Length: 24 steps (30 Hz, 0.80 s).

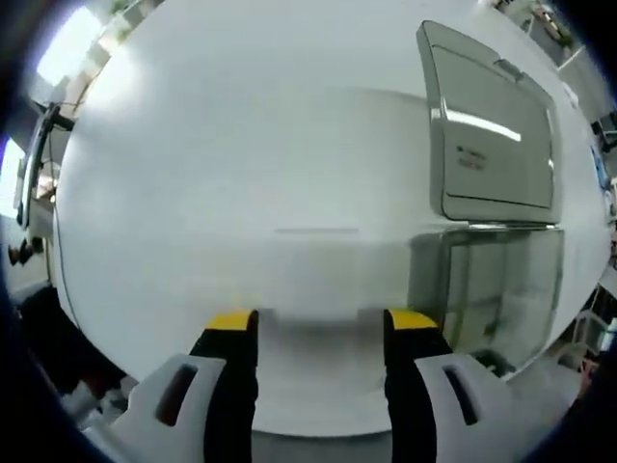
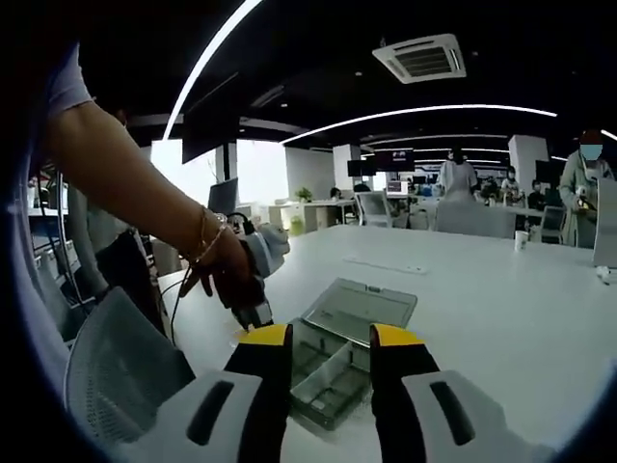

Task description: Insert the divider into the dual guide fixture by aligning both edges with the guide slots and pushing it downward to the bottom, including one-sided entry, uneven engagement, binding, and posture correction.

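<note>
A clear plastic fixture box (image 1: 501,280) sits on the white table (image 1: 241,145), its hinged lid (image 1: 492,125) laid open behind it. A see-through divider (image 1: 318,275) spans the gap between my left gripper's (image 1: 321,323) yellow-tipped jaws, its far edge a thin line. That gripper hovers over bare table to the left of the box. In the right gripper view the same box (image 2: 333,376) and lid (image 2: 362,307) lie just past my right gripper (image 2: 331,338), which is open with nothing in it. A hand holds the left gripper (image 2: 255,265) beside the box.
A grey mesh chair (image 2: 116,376) stands at the table's near left edge. The person's arm (image 2: 145,193) reaches in from the left. A flat strip (image 2: 386,263) and a white cup (image 2: 521,239) sit farther back on the table (image 2: 501,309). People and desks fill the office behind.
</note>
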### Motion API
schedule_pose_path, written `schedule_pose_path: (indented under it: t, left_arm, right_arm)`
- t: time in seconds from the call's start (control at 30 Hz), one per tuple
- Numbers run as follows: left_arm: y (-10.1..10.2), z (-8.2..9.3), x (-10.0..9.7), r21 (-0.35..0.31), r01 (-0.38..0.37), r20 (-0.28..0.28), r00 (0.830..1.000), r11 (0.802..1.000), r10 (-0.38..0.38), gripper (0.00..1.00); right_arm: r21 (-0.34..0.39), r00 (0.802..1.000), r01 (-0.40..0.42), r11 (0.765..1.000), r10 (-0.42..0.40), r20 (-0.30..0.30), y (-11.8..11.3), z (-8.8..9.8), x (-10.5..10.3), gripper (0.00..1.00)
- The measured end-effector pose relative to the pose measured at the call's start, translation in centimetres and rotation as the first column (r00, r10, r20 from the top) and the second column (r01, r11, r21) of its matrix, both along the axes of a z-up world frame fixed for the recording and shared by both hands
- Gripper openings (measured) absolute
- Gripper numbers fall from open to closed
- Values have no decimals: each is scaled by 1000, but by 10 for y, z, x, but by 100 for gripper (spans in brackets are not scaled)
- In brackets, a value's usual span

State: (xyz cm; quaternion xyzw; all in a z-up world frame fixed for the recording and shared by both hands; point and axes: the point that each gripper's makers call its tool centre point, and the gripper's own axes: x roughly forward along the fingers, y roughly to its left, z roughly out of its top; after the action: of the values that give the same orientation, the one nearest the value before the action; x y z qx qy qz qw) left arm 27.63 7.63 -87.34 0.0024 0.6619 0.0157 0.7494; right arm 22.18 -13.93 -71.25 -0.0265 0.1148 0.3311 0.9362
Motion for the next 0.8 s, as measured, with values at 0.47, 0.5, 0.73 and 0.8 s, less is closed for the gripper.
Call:
schedule_pose_path:
  t: [0.47, 0.5, 0.73, 0.8]
  left_arm:
    - [-2, 0, 0, 1, -6, -1, 1000, 1000, 6, 46]
    - [-3, 0, 0, 1, -5, -2, 1000, 1000, 5, 45]
    - [-3, 1, 0, 2, 5, -4, 1000, 1000, -5, 36]
    - [-1, 2, 0, 2, 2, -3, 1000, 1000, -2, 31]
  right_arm:
    - [-14, 1000, -9, 1000, 9, 19, 0, 2, 0, 26]
    - [-14, 1000, -9, 1000, 9, 18, 0, 2, 0, 25]
    - [-16, 1000, -3, 1000, 3, 11, -1, 1, 0, 23]
    - [-15, 1000, -1, 1000, 1, 10, -1, 1, 0, 23]
